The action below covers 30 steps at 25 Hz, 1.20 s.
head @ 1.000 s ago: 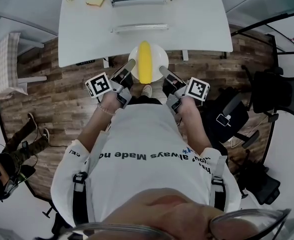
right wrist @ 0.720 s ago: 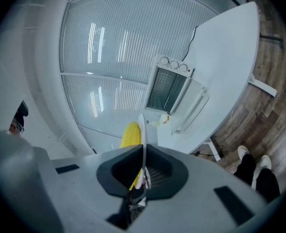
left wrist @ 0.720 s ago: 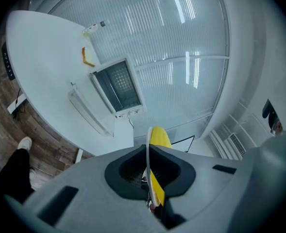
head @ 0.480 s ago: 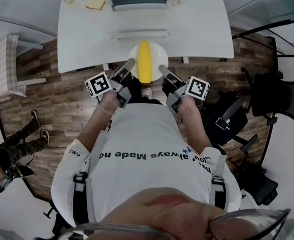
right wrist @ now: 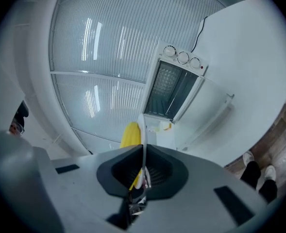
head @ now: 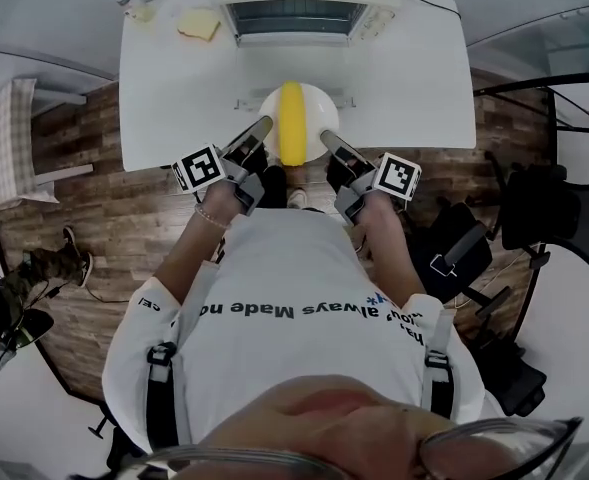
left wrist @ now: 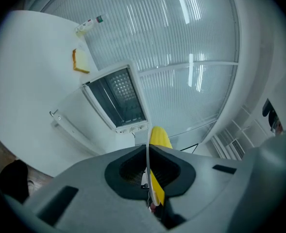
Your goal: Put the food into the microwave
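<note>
L claw (head: 259, 128) is clamped on the plate (head: 314, 108) rim at the plate's 8 o'clock, jaws nearly together w/ only the thin rim between. The plate is held up about over the near edge of the counter (head: 174, 88). The banana (head: 291, 123) lies on it, long axis 12–6, aimed straight at the microwave (head: 299, 13). The microwave sits at 12 from the plate, door apparently dropped open toward the person, cavity facing them. R claw (head: 332, 141) pinches the rim at 4 o'clock, same narrow grip. Neither claw is nearer. Forearms run fwd from the torso, elbows bent, wrists angled in. Next move prob needs a level push toward 12.
</note>
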Each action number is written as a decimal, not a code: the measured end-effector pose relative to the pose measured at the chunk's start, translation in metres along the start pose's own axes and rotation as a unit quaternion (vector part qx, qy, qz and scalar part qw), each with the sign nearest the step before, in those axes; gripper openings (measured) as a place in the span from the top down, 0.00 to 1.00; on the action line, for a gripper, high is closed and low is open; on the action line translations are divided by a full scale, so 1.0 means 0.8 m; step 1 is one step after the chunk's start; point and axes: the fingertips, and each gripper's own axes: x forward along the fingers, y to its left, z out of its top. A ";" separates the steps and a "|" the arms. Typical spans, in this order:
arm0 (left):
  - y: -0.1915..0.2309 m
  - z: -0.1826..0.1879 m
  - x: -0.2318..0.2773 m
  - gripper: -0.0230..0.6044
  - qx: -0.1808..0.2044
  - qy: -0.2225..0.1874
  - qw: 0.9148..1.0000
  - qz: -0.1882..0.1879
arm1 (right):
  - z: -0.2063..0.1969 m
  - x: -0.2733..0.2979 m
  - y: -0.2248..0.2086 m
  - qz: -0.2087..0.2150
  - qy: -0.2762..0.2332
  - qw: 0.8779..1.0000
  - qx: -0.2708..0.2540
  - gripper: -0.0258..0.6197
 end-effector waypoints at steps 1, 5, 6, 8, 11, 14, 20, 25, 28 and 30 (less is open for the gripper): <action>0.003 0.011 0.005 0.93 0.000 0.000 1.000 0.001 | 0.007 0.010 0.001 0.000 0.000 1.000 0.002 0.93; 0.012 0.053 0.025 0.93 -0.007 0.001 1.000 0.000 | 0.038 0.047 0.000 -0.009 0.000 1.000 0.002 0.93; 0.014 0.063 0.030 0.93 -0.007 0.001 1.000 -0.001 | 0.045 0.055 0.000 -0.010 0.000 1.000 0.003 0.93; 0.016 0.083 0.041 0.93 -0.005 0.004 1.000 -0.001 | 0.060 0.073 0.001 -0.009 -0.002 1.000 0.003 0.93; 0.020 0.110 0.055 0.93 -0.002 0.007 1.000 -0.001 | 0.079 0.095 -0.001 -0.014 -0.004 1.000 0.007 0.93; 0.025 0.129 0.065 0.93 -0.004 0.008 1.000 0.000 | 0.095 0.113 -0.002 -0.017 -0.005 1.000 0.007 0.93; 0.035 0.155 0.073 0.93 -0.001 0.016 1.000 -0.003 | 0.108 0.139 -0.005 -0.013 -0.008 1.000 0.002 0.93; 0.040 0.157 0.082 0.93 -0.006 0.020 1.000 0.002 | 0.117 0.141 -0.011 -0.017 -0.007 1.000 0.010 0.93; 0.037 0.154 0.087 0.93 -0.007 0.021 1.000 0.003 | 0.123 0.138 -0.012 -0.017 -0.003 1.000 0.011 0.93; 0.036 0.151 0.094 0.93 -0.008 0.020 1.000 0.004 | 0.129 0.134 -0.015 -0.018 -0.001 1.000 0.013 0.93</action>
